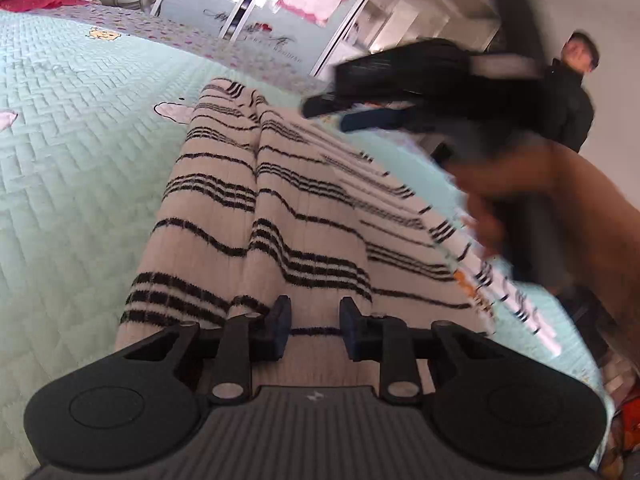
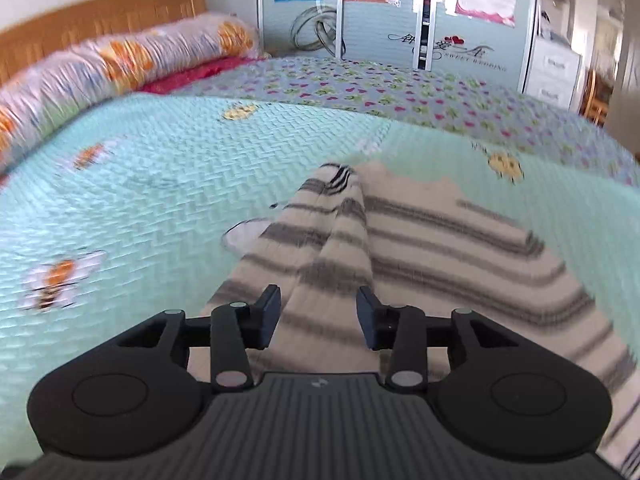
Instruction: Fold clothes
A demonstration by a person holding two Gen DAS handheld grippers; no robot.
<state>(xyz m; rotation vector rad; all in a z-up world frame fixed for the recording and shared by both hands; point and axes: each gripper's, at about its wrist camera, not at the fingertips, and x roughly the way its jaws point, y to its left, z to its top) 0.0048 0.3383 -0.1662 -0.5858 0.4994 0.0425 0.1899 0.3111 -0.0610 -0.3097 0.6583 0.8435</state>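
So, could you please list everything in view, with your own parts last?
sweater: one, cream with black stripes, lying partly folded on the quilt.
quilt: one, mint green with bee prints, covering the bed.
bolster: one, orange-flowered, along the headboard.
headboard: one, wooden, at the bed's far end.
wardrobe: one, pale blue sliding doors, behind the bed.
person: one, in dark clothes, standing at the right.
left gripper: black, open, over the sweater's hem.
right gripper: black, open, over the sweater.

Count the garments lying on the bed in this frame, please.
1. A single cream sweater with black stripes lies on the mint quilt, just ahead of both open grippers, its sleeves folded in along the middle. Anything beneath it or outside the views cannot be ruled out.
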